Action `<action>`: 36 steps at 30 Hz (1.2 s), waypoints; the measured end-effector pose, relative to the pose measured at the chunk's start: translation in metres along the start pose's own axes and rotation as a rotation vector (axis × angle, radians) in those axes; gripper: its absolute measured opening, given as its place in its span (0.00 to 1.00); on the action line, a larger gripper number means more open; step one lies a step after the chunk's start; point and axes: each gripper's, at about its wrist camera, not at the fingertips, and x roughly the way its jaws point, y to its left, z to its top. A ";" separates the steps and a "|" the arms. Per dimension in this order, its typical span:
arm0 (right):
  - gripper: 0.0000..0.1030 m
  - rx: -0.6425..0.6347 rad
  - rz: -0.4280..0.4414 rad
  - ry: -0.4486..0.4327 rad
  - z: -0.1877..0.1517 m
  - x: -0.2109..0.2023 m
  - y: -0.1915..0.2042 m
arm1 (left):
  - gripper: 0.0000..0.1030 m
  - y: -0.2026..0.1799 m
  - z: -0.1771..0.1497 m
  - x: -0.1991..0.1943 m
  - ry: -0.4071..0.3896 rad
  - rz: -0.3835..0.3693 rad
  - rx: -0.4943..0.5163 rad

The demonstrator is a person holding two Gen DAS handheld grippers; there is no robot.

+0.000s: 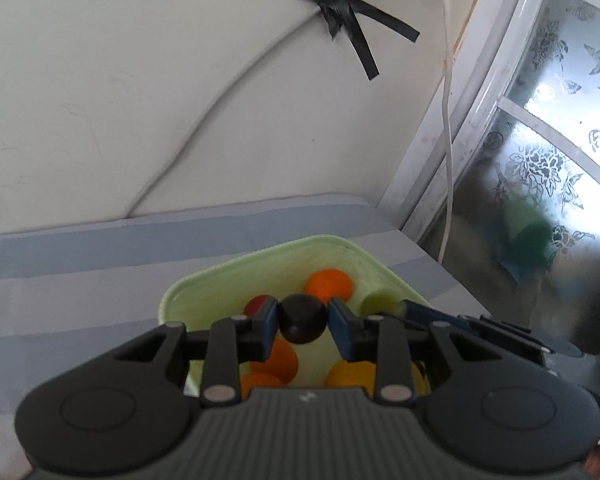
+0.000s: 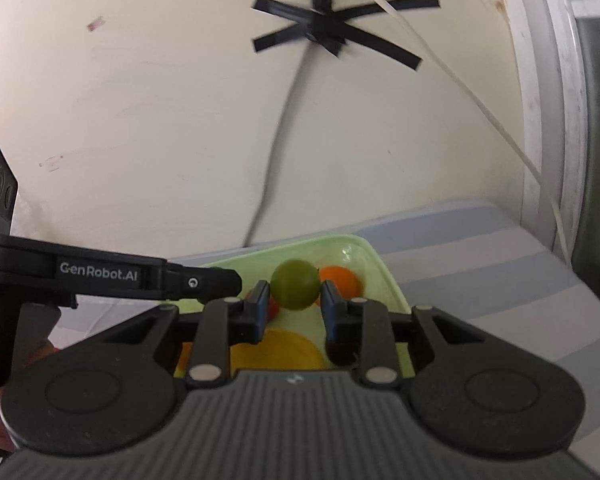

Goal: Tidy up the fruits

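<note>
1. Left hand-held gripper (image 1: 303, 319): closed on a dark, near-black round fruit (image 1: 303, 319), held between its blue pads (image 1: 269, 326) above the pale green tray (image 1: 220, 276).
2. Right hand-held gripper (image 2: 294, 300): closed on a green round fruit (image 2: 295, 284), gripped on both sides by its pads and held over the same tray (image 2: 384, 276).
3. Tray contents, left wrist view: an orange fruit (image 1: 329, 285) at the far end, a red fruit (image 1: 257, 305) partly hidden behind the left pad, further orange fruit (image 1: 281, 358) and a yellow fruit (image 1: 350, 374) nearer the camera.
4. The tray rests on a surface with a blue and grey striped cloth (image 1: 80, 264), against a white wall.
5. Wall: a cable fixed by crossed black tape (image 1: 340, 20).
</note>
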 end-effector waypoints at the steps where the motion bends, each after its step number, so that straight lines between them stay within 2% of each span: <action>1: 0.34 -0.005 -0.003 -0.001 -0.001 0.000 0.000 | 0.41 -0.001 0.000 0.001 0.001 0.002 0.003; 2: 0.41 -0.011 -0.009 -0.007 -0.002 0.000 0.001 | 0.46 -0.002 0.000 0.002 0.000 0.007 0.008; 4: 0.48 -0.025 -0.030 -0.030 -0.003 -0.002 0.002 | 0.47 -0.003 0.001 -0.002 0.001 0.015 0.015; 6: 0.48 -0.026 -0.043 -0.058 -0.004 -0.008 0.003 | 0.47 0.003 0.002 -0.019 -0.022 -0.001 -0.008; 8: 0.48 -0.016 -0.042 -0.101 -0.003 -0.018 0.003 | 0.47 0.014 0.001 -0.050 -0.087 -0.016 -0.032; 11: 0.49 -0.004 0.004 -0.162 0.001 -0.037 0.006 | 0.47 0.044 -0.011 -0.108 -0.187 0.016 -0.081; 14: 0.49 -0.007 0.133 -0.152 0.003 -0.050 0.021 | 0.47 0.076 -0.037 -0.158 -0.230 0.132 -0.125; 16: 0.48 -0.041 0.232 -0.105 0.002 -0.055 0.038 | 0.47 0.092 -0.059 -0.181 -0.239 0.236 -0.136; 18: 0.48 -0.133 0.292 -0.051 -0.001 -0.058 0.064 | 0.47 0.103 -0.079 -0.194 -0.232 0.305 -0.148; 21: 0.45 -0.323 0.306 0.059 -0.008 -0.052 0.104 | 0.47 0.117 -0.104 -0.198 -0.207 0.332 -0.173; 24: 0.39 -0.573 0.262 0.178 -0.016 -0.031 0.137 | 0.48 0.120 -0.111 -0.189 -0.188 0.345 -0.152; 27: 0.39 -0.778 0.217 0.275 -0.014 -0.009 0.155 | 0.58 0.118 -0.110 -0.175 -0.161 0.325 -0.104; 33: 0.39 -1.125 0.245 0.481 -0.019 0.022 0.185 | 0.59 0.127 -0.105 -0.152 -0.113 0.227 -0.091; 36: 0.39 -1.227 0.226 0.563 -0.022 0.036 0.191 | 0.59 0.137 -0.108 -0.155 -0.130 0.195 -0.118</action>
